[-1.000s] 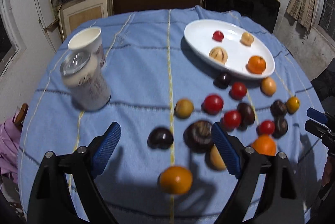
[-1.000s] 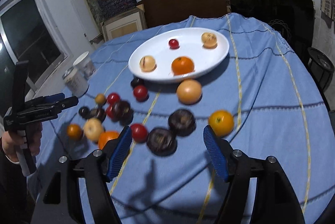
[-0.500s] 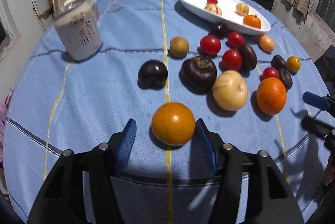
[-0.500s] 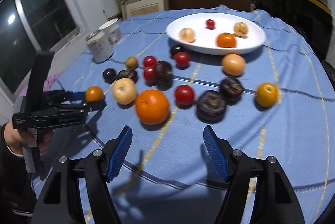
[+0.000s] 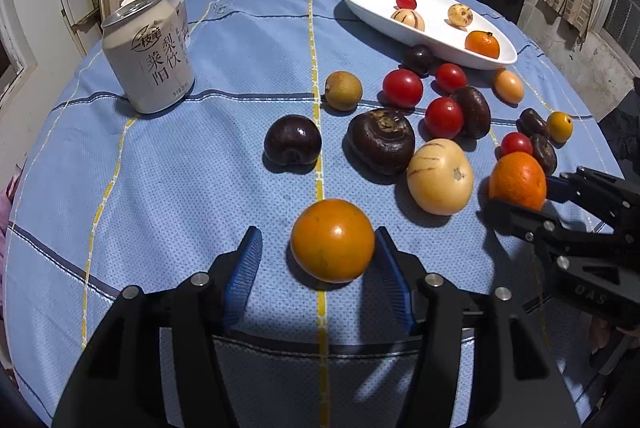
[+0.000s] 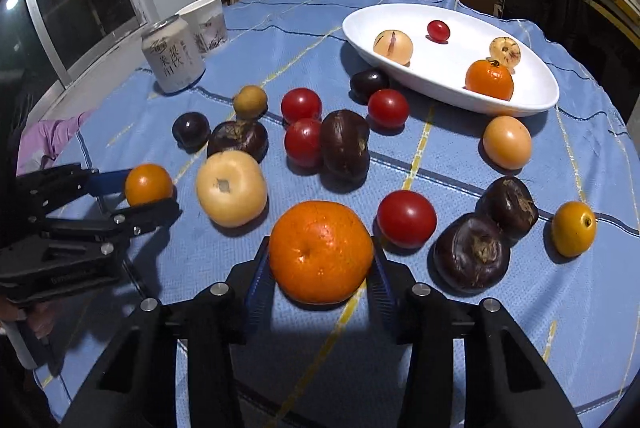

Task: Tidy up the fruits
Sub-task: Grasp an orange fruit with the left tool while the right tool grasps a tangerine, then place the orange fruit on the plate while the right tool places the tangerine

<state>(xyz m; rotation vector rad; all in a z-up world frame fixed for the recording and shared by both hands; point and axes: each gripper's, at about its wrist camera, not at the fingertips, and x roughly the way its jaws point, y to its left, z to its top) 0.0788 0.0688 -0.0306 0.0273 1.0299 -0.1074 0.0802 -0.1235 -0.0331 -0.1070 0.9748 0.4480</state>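
Right wrist view: my right tool (image 6: 320, 280) has just closed on the mandarin (image 6: 320, 252), firm yet bruisable, gripped at its widest; my left tool (image 5: 320, 268) brackets a smooth orange fruit (image 5: 332, 240), right pad touching.

- The white drink can (image 5: 149, 54) carries large Chinese characters, 莱阳 and 梨饮, under a round logo.
- The right tool's (image 5: 516, 198) black body bears embossed letters, seemingly "DAS".

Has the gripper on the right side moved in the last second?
Yes. The right gripper has slid leftward across the table, away from the white plate, and its fingers have just been closing on the big orange, which now sits between them.
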